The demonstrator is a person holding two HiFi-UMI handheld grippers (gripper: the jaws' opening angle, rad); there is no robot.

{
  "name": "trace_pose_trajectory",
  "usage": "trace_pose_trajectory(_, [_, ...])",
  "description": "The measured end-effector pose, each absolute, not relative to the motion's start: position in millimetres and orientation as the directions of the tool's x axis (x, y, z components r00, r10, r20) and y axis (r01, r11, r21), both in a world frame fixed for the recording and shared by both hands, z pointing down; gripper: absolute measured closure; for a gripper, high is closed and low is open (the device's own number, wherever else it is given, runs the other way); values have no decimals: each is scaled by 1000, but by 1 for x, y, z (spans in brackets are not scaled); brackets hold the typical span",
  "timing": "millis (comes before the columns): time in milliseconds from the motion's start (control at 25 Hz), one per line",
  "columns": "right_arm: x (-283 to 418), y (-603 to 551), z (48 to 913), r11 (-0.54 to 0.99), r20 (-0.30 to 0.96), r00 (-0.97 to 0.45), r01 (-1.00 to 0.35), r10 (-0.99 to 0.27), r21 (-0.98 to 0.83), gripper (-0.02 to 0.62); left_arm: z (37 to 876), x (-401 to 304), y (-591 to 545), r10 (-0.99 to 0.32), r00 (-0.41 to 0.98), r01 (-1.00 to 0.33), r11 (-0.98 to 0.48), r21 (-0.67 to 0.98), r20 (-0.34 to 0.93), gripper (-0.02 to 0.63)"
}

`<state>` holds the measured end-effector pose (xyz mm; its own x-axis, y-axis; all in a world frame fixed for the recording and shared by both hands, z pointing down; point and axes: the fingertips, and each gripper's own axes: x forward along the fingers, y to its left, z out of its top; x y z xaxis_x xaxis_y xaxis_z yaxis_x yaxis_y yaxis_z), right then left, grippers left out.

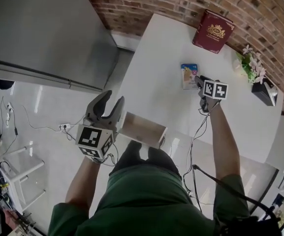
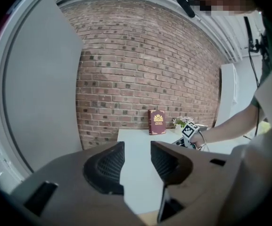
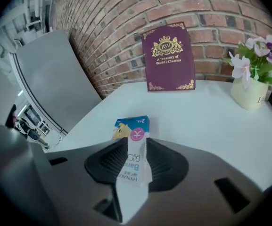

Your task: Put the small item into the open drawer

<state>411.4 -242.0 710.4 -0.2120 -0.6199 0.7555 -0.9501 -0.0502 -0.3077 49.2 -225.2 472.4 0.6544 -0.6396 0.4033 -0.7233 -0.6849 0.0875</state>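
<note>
The small item is a blue, yellow and white box (image 1: 188,75) lying on the white table (image 1: 156,58). In the right gripper view the box (image 3: 132,126) reaches in between the two dark pads. My right gripper (image 3: 135,149) stands open around it, and I see no squeeze on its sides. In the head view the right gripper (image 1: 200,81) sits at the box's right edge. The open wooden drawer (image 1: 142,129) sticks out of the table's near side. My left gripper (image 1: 113,99) hangs open and empty in the air just left of the drawer; its jaws (image 2: 137,150) frame only the table top.
A dark red book (image 1: 213,31) leans on the brick wall at the table's far end. A pot of pale flowers (image 1: 252,65) and a black object (image 1: 266,91) stand at the right. A tall grey cabinet (image 1: 33,33) is left of the table, with cables on the floor.
</note>
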Motion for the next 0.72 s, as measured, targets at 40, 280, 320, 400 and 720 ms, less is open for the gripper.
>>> trace_pose_trajectory(40, [411, -244, 713, -48, 760, -213, -951, -615, -306, 468, 474, 48, -225, -640, 651, -726, -681, 91, 408, 440])
trace_pose_trajectory(280, [409, -253, 728, -32, 782, -232, -952, -579, -306, 444, 483, 43, -229, -643, 630, -740, -667, 87, 436, 442])
trace_pose_trajectory(320, [408, -253, 730, -32, 784, -240, -949, -573, -313, 433, 483, 42, -230, -644, 628, -742, -664, 87, 438, 442])
trace_pose_trajectory(400, [406, -254, 731, -38, 781, -253, -942, -571, -333, 431, 483, 40, -232, -645, 625, -745, -661, 89, 440, 442])
trace_pose_trajectory(720, [404, -254, 730, -39, 763, -308, -916, -568, -399, 456, 489, 39, -234, -643, 613, -754, -650, 97, 459, 453])
